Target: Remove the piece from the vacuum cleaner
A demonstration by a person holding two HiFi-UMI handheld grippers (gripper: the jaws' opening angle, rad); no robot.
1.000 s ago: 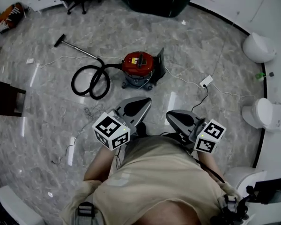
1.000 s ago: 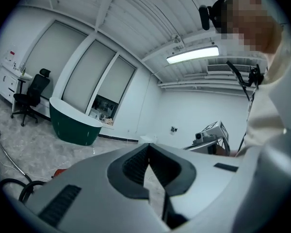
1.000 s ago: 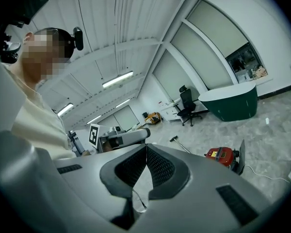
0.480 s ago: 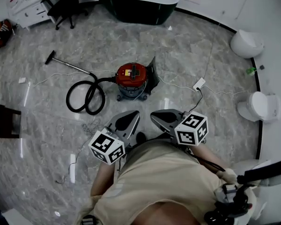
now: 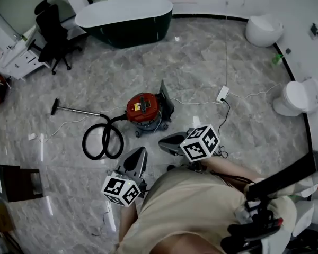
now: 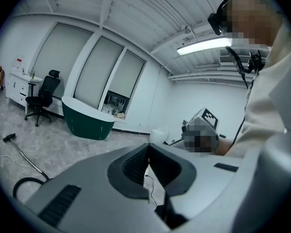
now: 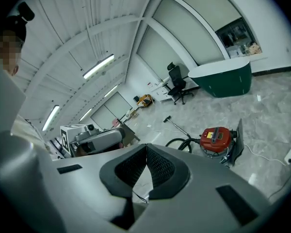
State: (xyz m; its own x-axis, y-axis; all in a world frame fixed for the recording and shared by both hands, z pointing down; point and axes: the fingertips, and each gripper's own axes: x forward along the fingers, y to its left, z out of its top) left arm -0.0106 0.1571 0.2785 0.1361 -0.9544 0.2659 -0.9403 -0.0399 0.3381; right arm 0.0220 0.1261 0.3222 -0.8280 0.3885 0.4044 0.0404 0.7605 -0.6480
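The red vacuum cleaner stands on the marble floor with a dark flap raised at its right side. Its black hose lies coiled to the left and runs into a wand with a floor nozzle. My left gripper is shut and empty, short of the hose coil. My right gripper, also shut and empty, hovers just below the vacuum without touching it. In the right gripper view the vacuum cleaner sits beyond the closed jaws. The left gripper view shows only the hose and the wand.
A dark green bathtub and a black office chair stand at the back. A white power strip with trailing cables lies right of the vacuum. Toilets line the right wall. A dark cabinet stands at the left.
The head view has tipped up and shows more of the room. My right gripper has swung left toward the vacuum, and my left gripper has dropped lower in the picture. Both stay shut.
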